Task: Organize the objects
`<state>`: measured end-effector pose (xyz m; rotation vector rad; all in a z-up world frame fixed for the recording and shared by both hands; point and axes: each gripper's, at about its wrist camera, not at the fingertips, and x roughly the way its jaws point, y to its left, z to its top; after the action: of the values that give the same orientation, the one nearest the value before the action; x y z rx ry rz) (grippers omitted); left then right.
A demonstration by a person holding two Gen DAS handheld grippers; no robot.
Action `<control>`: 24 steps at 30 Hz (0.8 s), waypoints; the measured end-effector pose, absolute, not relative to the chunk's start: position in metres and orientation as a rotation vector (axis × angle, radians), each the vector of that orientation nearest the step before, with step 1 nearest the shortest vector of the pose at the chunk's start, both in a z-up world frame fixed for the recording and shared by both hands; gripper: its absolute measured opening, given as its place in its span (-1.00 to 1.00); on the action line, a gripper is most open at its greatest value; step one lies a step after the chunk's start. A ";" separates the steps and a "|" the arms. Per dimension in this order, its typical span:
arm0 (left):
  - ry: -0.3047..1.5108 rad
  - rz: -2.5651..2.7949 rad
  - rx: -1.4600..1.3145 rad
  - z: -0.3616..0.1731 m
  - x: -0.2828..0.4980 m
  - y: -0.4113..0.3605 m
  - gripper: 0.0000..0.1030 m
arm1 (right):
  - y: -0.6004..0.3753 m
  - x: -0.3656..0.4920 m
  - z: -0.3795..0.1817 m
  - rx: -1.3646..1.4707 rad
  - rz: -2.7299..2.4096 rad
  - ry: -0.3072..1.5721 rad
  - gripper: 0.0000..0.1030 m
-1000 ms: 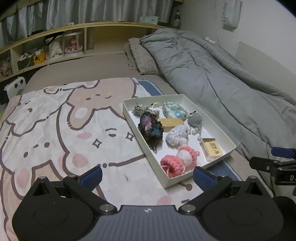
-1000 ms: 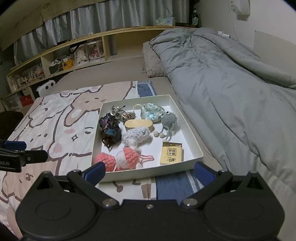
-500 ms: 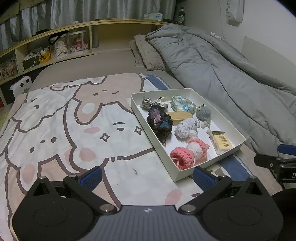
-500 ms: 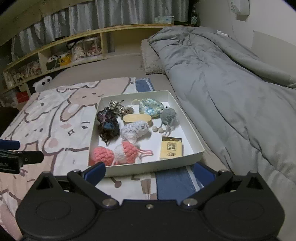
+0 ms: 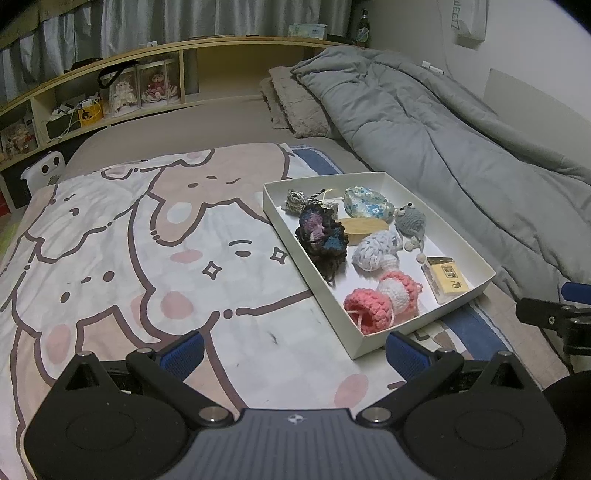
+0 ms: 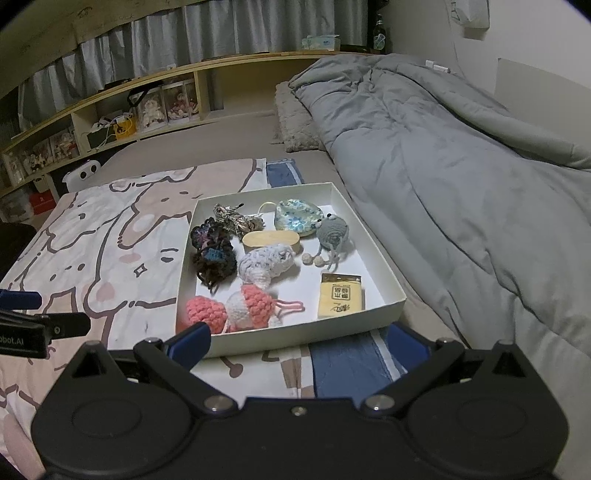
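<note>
Writing: "obot.AI" in white letters on the black body of the left gripper point(image 6: 22, 314) where it shows at the right wrist view's left edge; "WEETZ"-like grey letters on a pale bag point(image 5: 467, 20) hung on the wall, partly cut off; dark printed characters on the yellow packet point(image 6: 341, 295), too small to read.
Box: white cardboard tray point(image 6: 384, 258), shallow, square-cornered, lying on the cartoon blanket point(image 5: 129, 240) beside the grey quilt point(image 6: 461, 166).
Box contents, near end: pink and white crochet piece point(image 6: 236, 308), chunky stitches, with a pink cord; the flat yellow packet just right of it.
Box contents, middle: dark multicolour yarn bundle point(image 6: 212, 251), frizzy; pale lilac-white crochet lump point(image 6: 267, 264); smooth tan oval block point(image 6: 271, 238).
Box contents, far end: grey crochet creature point(image 6: 332, 232) with bead eyes and dangling balls; glossy blue-green floral oval point(image 6: 299, 218); tangled metallic cord point(image 6: 236, 218), possibly a keychain.
Blanket: soft printed fabric, pink and beige animal outlines, blue striped edge.
Left gripper: fingers spread wide with nothing between the blue pads point(image 5: 183, 350), over the blanket left of the box's near corner.
Right gripper point(image 6: 299, 341): fingers likewise spread wide and empty, at the box's near wall.
Shelf: light wood headboard cubbies point(image 5: 110, 92) holding clear-cased dolls.
</note>
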<state>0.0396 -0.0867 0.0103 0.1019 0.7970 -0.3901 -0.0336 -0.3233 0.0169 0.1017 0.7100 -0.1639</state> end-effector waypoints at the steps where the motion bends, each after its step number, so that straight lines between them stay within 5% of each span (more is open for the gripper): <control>1: 0.797 -0.390 0.101 0.010 0.040 -0.086 1.00 | -0.323 -0.033 0.017 0.101 -0.163 0.711 1.00; 24: 0.799 -0.384 0.078 0.012 0.040 -0.084 1.00 | -0.323 -0.033 0.016 0.111 -0.152 0.717 1.00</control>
<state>0.0403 -0.0838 0.0117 0.0783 0.7988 -0.3840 -0.0327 -0.3228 0.0157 0.1113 0.7167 -0.1518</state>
